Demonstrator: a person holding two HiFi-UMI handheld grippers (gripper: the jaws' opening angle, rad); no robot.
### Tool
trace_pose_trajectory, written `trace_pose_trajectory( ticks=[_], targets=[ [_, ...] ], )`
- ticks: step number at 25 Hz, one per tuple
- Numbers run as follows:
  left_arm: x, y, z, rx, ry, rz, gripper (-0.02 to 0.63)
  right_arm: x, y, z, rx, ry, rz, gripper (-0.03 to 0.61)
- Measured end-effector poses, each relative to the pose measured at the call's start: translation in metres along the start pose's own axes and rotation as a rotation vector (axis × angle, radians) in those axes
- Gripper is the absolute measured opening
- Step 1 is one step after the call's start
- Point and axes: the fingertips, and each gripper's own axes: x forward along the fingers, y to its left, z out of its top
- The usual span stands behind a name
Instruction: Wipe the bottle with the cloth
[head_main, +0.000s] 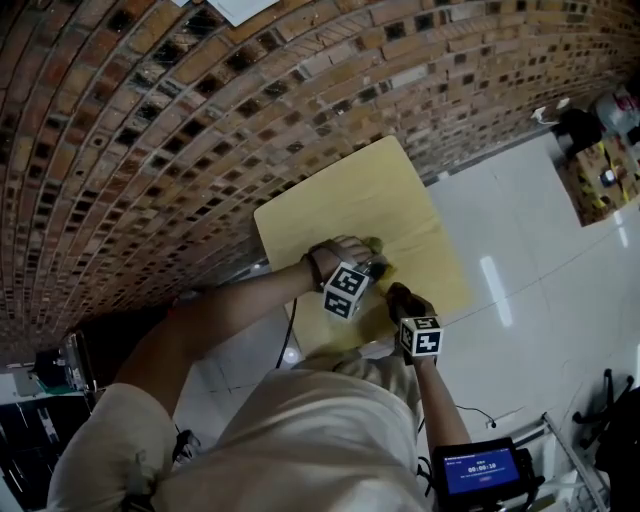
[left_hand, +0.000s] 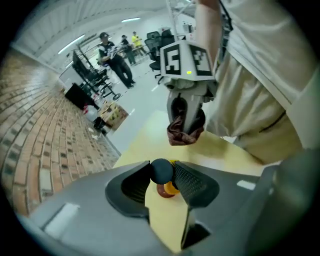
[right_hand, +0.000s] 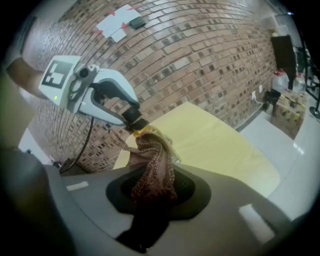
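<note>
In the left gripper view my left gripper (left_hand: 161, 176) points down at the yellow table (left_hand: 150, 142), its pads closed on the round black cap of the small bottle (left_hand: 162, 171), whose yellow and red body shows just below. My right gripper (left_hand: 185, 117) hangs a little beyond, shut on a bunched brown cloth (left_hand: 184, 132). In the right gripper view the cloth (right_hand: 152, 167) rises out of my right gripper (right_hand: 152, 186) and its top lies against the bottle (right_hand: 142, 131), held under my left gripper (right_hand: 134, 119). From the head view both grippers (head_main: 368, 270) (head_main: 398, 295) meet over the table's near edge.
The yellow table (head_main: 350, 200) stands against a brick wall (head_main: 250, 100). White tiled floor (head_main: 530, 250) lies to its right, with boxes and bottles (head_main: 600, 175) at the wall. A black cable (right_hand: 82, 145) hangs at the table's left. People stand far off in the room (left_hand: 115, 55).
</note>
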Motion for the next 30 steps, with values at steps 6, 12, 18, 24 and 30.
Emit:
trace_pose_trajectory(
  ticks=[6, 12, 18, 24, 30],
  targets=[
    [-0.001, 0.021, -0.003, -0.453, 0.047, 0.095, 0.170, -0.001, 0.039, 0.031, -0.079, -0.083, 0.041, 0.080],
    [0.003, 0.030, -0.001, -0.676, 0.115, 0.136, 0.169, 0.017, 0.026, 0.043, -0.027, -0.104, -0.014, 0.080],
    [0.002, 0.031, -0.003, -0.790, 0.142, 0.166, 0.164, 0.031, 0.013, 0.040, 0.077, -0.058, -0.007, 0.078],
    [0.000, 0.032, -0.005, -0.847, 0.161, 0.168, 0.163, 0.053, -0.007, 0.012, 0.153, 0.050, -0.049, 0.077],
    [-0.001, 0.034, -0.012, -0.930, 0.189, 0.164, 0.163, 0.090, -0.033, -0.012, 0.150, 0.150, -0.098, 0.077]
  ],
)
